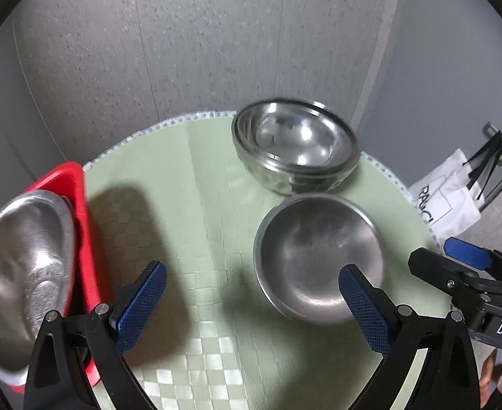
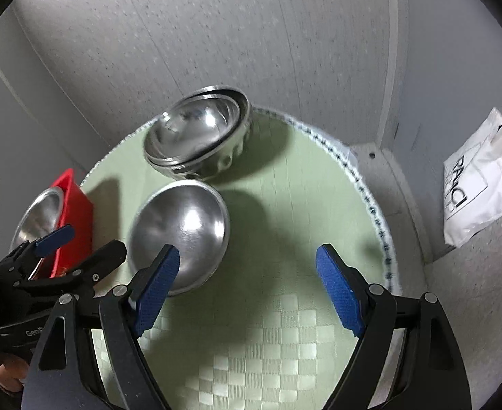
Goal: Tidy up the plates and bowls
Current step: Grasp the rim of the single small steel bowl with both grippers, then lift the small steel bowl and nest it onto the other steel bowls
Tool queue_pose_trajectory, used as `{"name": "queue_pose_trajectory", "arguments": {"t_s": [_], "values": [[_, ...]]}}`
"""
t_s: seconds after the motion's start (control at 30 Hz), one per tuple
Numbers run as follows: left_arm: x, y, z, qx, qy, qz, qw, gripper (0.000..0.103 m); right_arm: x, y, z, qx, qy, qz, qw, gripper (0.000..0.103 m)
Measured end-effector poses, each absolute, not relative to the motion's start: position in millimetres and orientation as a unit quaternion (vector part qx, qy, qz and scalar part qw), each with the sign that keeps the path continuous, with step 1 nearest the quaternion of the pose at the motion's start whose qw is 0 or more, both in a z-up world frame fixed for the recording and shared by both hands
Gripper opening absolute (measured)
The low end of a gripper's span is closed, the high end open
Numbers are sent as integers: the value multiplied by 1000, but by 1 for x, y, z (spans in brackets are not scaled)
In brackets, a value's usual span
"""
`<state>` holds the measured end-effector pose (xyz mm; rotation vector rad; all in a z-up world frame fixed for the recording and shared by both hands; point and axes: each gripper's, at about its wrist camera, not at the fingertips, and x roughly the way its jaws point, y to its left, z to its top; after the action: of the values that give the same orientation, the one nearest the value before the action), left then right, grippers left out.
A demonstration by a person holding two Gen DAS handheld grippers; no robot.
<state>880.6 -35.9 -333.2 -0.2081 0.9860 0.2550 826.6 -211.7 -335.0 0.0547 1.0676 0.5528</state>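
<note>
both of my grippers hover over the round table with its pale green checked cloth (image 1: 199, 205), and both are spread wide with nothing between the blue pads. my left gripper (image 1: 252, 304) hangs over the near middle of the table, its right pad overlapping the near rim of the single steel bowl (image 1: 319, 256) in the left wrist view, though i can't tell if it touches. my right gripper (image 2: 247, 290) hovers beside it, left pad just at that same bowl's near edge (image 2: 182, 229). the bowl sits upright, right of the table's centre. behind it, toward the far edge by the wall, sits the stack of nested steel bowls (image 1: 295, 150), close to the single one, possibly touching. over at the left edge, the red bin (image 1: 80, 212) stands with a steel dish (image 1: 22, 273) leaning tilted in it. off the table's right side, a white bag (image 2: 479, 191) with black lettering hangs against the wall. each gripper shows at the edge of the other's view, jaws parted too.
</note>
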Motion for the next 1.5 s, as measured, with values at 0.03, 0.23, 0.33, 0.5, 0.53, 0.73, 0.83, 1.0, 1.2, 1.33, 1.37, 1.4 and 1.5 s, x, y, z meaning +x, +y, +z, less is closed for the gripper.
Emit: {"name": "queue_pose_trajectory", "arguments": {"t_s": [0.03,0.23,0.33,0.5,0.53,0.73,0.83,1.0,1.2,1.33,1.37,1.4,1.5], "values": [[886,-32,-340,-103,477,119,865,97,831,-209,-340,26,508,259,821,84],[912,-19,-377,-119,518,94,842,78,850,-196,-367,42,541,275,794,77],[920,-14,-389,-125,532,84,833,64,854,-190,-381,39,559,275,781,69],[929,-9,-403,-145,542,54,826,38,854,-186,-384,52,562,308,766,43],[931,-10,-403,-145,541,47,827,29,853,-184,-383,48,561,311,766,38],[932,-18,-396,-122,536,33,835,16,844,-178,-375,31,553,318,769,14],[932,-17,-393,-127,535,26,835,15,840,-183,-372,40,555,319,767,14],[918,-27,-364,-120,512,19,851,15,837,-187,-344,38,533,320,783,14],[914,-31,-317,-103,467,17,878,17,848,-186,-293,32,490,326,808,14],[927,-25,-292,-95,444,24,891,17,866,-182,-270,32,466,328,821,14],[931,-23,-289,-95,441,26,892,17,870,-178,-267,32,463,329,823,14],[935,-20,-285,-95,438,29,894,17,877,-174,-263,32,459,330,825,14],[944,-14,-278,-95,430,39,897,17,890,-163,-257,29,452,331,828,14]]}}
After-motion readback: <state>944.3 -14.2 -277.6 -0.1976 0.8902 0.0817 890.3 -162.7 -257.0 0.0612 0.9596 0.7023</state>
